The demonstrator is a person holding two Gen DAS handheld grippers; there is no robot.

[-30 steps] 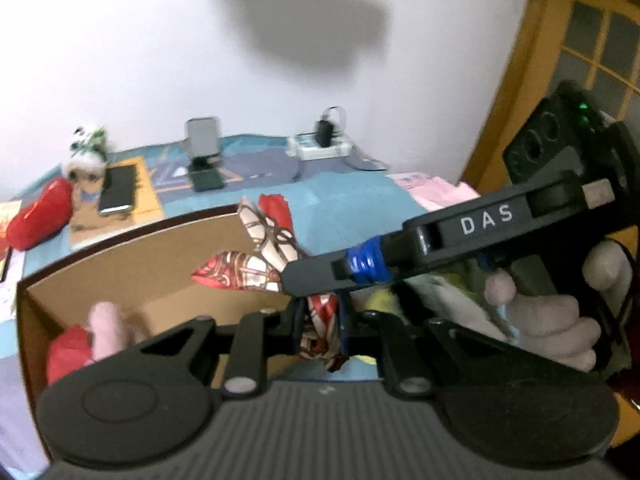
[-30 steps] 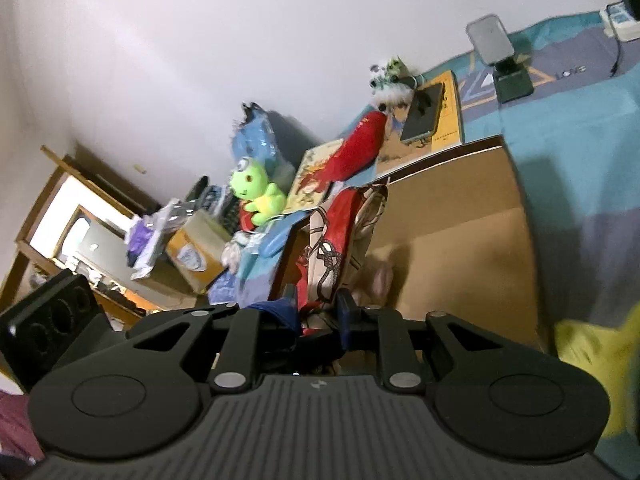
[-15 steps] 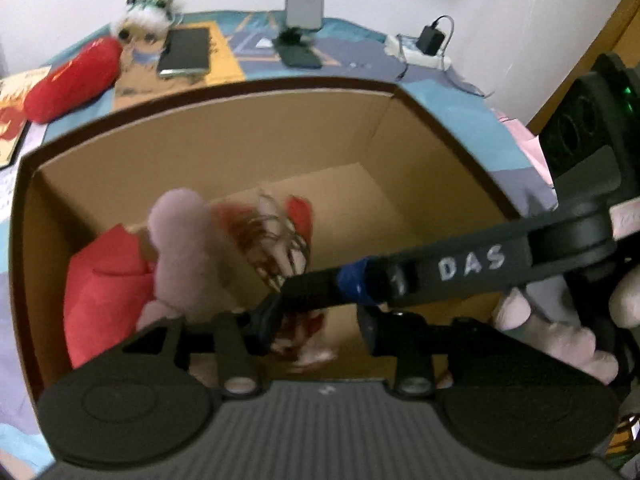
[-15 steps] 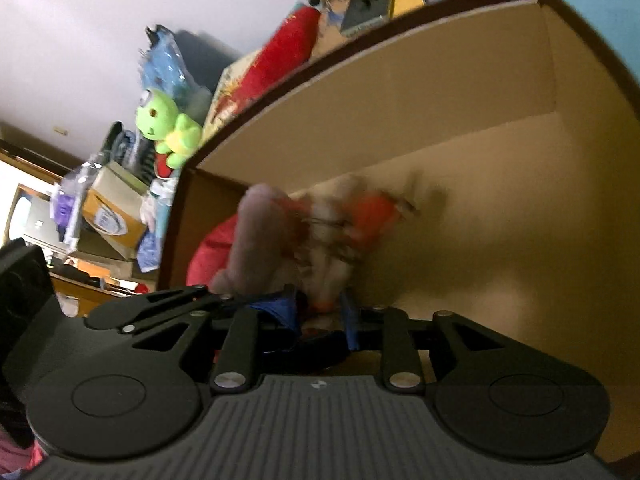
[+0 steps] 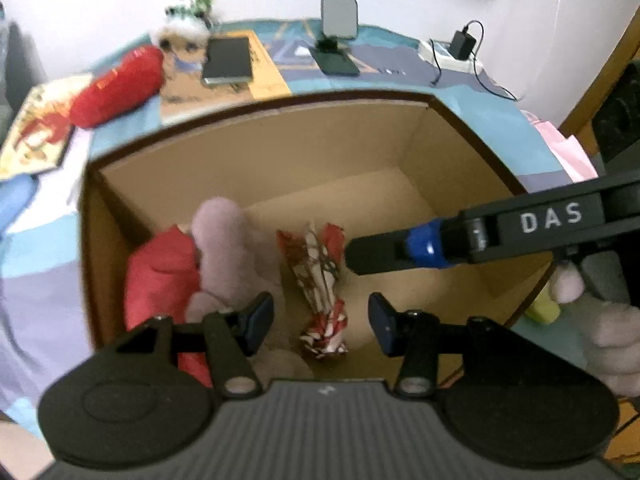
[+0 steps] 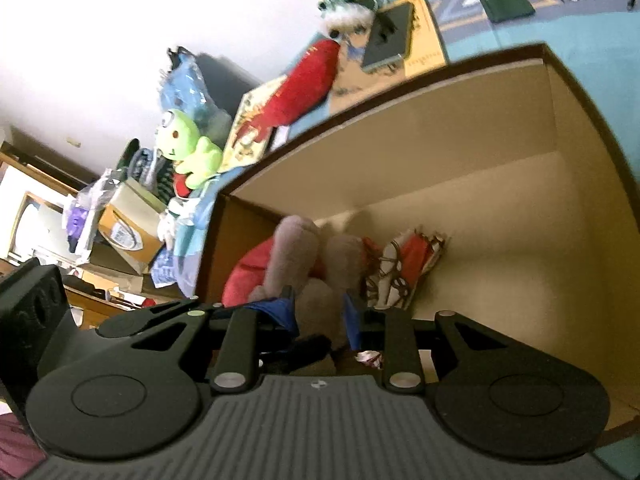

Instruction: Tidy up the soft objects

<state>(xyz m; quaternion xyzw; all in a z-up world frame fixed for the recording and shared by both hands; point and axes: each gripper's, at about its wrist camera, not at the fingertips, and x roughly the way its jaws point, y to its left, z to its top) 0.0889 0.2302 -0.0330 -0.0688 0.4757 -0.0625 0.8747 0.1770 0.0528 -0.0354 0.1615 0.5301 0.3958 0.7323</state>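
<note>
A bed cover (image 5: 496, 120) in blue, teal and purple patches carries everything. On it stands a big open cardboard box (image 5: 280, 148), brown inside, with a dark rim.

Inside the box, against its left wall in the left wrist view, lies a red cloth (image 5: 160, 272), and a pale pink plush toy (image 5: 228, 248) leans on it. Just right of the plush, on the box floor, lies a bundled red-and-white patterned scarf (image 5: 320, 280), touching neither gripper.

The left gripper (image 5: 320, 320) hangs over the box above the near end of the scarf. Its jaws are opening, and the scarf lies below the gap, free of the pads. The right gripper (image 5: 352, 254) reaches in from the right, its tip just beside the scarf. In its own view the right gripper (image 6: 320, 316) has its jaws opening too, with the plush behind the gap and nothing pinched. A gloved hand (image 5: 608, 340) holds its handle.

Beyond the box lie a long red cushion (image 5: 120, 84), a picture book (image 5: 36, 136), a dark tablet (image 5: 228, 60), a small white-haired doll (image 5: 180, 28), a phone stand (image 5: 336, 36) and a power strip with a charger (image 5: 452, 52). A green frog plush (image 6: 184, 144) sits further off by cluttered shelves.
</note>
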